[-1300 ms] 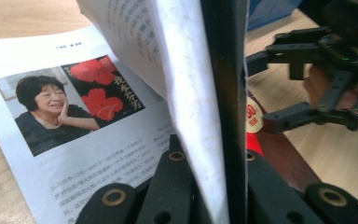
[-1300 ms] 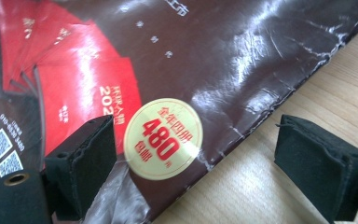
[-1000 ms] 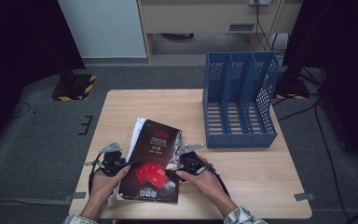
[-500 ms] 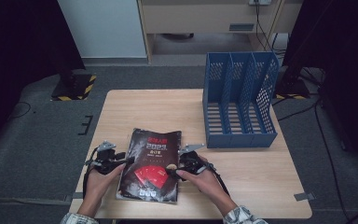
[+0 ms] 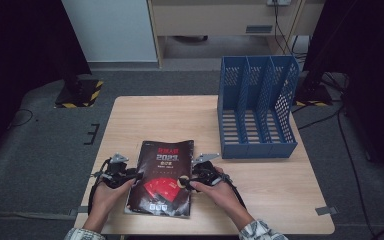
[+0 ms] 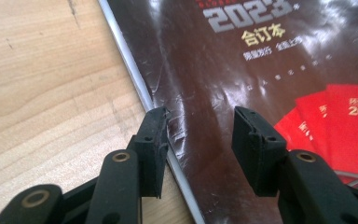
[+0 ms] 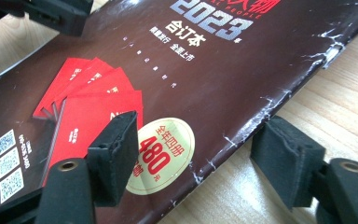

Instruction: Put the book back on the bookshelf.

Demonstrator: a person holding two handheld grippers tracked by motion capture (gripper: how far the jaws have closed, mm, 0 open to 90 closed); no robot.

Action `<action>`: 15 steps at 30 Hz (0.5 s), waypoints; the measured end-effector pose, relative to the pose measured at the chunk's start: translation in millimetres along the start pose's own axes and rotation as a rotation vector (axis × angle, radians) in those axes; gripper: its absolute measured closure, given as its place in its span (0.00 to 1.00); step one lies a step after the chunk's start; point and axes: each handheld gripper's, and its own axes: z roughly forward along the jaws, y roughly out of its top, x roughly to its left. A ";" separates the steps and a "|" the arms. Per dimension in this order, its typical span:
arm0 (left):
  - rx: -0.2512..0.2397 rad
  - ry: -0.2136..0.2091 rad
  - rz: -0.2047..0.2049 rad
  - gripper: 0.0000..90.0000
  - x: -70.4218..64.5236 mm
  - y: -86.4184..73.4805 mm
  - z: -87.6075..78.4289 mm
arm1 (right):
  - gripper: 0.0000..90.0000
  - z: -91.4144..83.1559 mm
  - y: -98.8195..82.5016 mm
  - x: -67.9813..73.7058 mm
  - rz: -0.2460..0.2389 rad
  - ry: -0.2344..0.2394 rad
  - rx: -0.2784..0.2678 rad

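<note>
A dark magazine (image 5: 162, 175) with "2023" and red cards printed on its cover lies flat on the wooden table (image 5: 150, 115), near the front edge. My left gripper (image 5: 136, 176) sits at its left edge; in the left gripper view the gripper (image 6: 200, 116) is open and its jaws have just been closing. One jaw stands beside the magazine's (image 6: 242, 70) edge and the other over the cover. My right gripper (image 5: 184, 183) is at the right edge. That gripper (image 7: 196, 128) is open and has also been closing, straddling the magazine's (image 7: 205, 70) worn edge without pressing on it.
A blue file rack (image 5: 257, 110) with three slots stands on the table's right back part. Bare wood lies behind the magazine and to the right of my right hand. The table's front edge runs close under both hands.
The magazine, tilted up a second ago with pale pages showing at its left, now lies flat. My left gripper has let go of it and sunk slightly; the right hand has stayed put.
</note>
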 end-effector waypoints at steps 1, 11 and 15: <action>-0.007 -0.006 -0.012 0.62 1.3 -0.5 0.1 | 0.39 0.5 0.8 -0.3 0.005 0.001 -0.003; -0.013 -0.005 -0.012 0.64 2.3 -1.8 0.4 | 0.40 8.7 13.1 2.7 0.031 0.043 0.021; -0.016 -0.007 -0.010 0.64 2.4 -2.3 0.5 | 0.39 15.9 23.6 5.6 0.039 0.043 0.024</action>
